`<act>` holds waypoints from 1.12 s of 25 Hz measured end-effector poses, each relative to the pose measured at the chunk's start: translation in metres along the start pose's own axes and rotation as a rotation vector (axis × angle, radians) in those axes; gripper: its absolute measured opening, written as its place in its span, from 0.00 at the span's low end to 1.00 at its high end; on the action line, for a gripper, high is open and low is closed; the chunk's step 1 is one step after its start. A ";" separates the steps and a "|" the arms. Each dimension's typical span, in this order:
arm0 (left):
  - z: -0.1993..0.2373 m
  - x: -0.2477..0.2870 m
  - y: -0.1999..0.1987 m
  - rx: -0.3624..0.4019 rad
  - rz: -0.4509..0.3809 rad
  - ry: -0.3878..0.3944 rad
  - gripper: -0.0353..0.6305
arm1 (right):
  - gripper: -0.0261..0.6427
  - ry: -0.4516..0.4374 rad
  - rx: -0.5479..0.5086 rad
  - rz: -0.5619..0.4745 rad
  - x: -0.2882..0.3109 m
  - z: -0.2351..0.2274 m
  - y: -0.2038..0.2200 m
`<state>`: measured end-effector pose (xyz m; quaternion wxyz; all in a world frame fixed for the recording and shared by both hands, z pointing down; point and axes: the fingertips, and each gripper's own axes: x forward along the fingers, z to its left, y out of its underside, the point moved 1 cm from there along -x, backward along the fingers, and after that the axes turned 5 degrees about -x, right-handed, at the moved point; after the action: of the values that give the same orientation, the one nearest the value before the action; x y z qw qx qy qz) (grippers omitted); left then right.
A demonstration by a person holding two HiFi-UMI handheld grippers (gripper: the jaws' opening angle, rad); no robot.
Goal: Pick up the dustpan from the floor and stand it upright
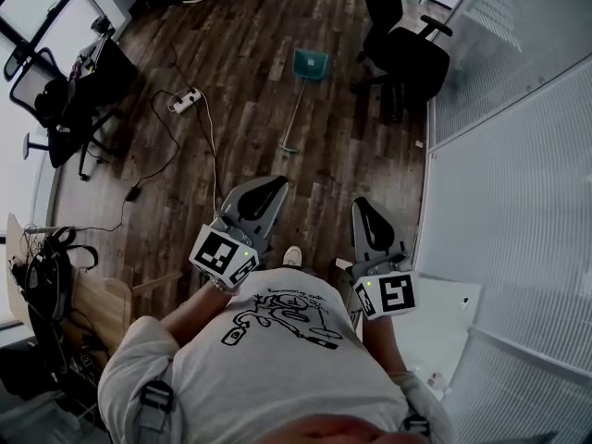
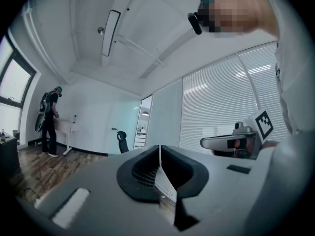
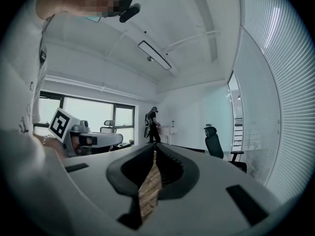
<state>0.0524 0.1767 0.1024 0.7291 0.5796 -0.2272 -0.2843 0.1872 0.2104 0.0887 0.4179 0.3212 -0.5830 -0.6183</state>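
In the head view a teal dustpan (image 1: 311,63) lies on the dark wooden floor well ahead of me, its long thin handle (image 1: 293,118) running back toward me. My left gripper (image 1: 276,186) and right gripper (image 1: 362,205) are held level side by side close to my body, far short of the dustpan. Both are shut with nothing between the jaws. The left gripper view shows its jaws (image 2: 160,149) shut and the right gripper (image 2: 231,142) beside it. The right gripper view shows its jaws (image 3: 154,149) shut. The dustpan is in neither gripper view.
A black office chair (image 1: 408,52) stands just right of the dustpan. A power strip (image 1: 185,100) and cables trail over the floor at the left, near another chair (image 1: 69,104). A partition with blinds (image 1: 518,155) lines the right side. A person (image 2: 49,121) stands far off.
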 end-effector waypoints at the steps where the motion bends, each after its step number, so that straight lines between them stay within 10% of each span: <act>1: 0.001 0.006 0.000 0.002 0.000 -0.005 0.07 | 0.06 -0.003 0.000 0.001 0.002 -0.006 0.001; 28: 0.089 0.073 0.002 -0.022 0.004 -0.027 0.07 | 0.06 -0.044 -0.006 0.038 0.101 -0.042 0.016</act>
<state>0.0473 0.0637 0.1246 0.7329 0.5673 -0.2351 -0.2930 0.1814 0.1017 0.1094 0.4176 0.2950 -0.5963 -0.6189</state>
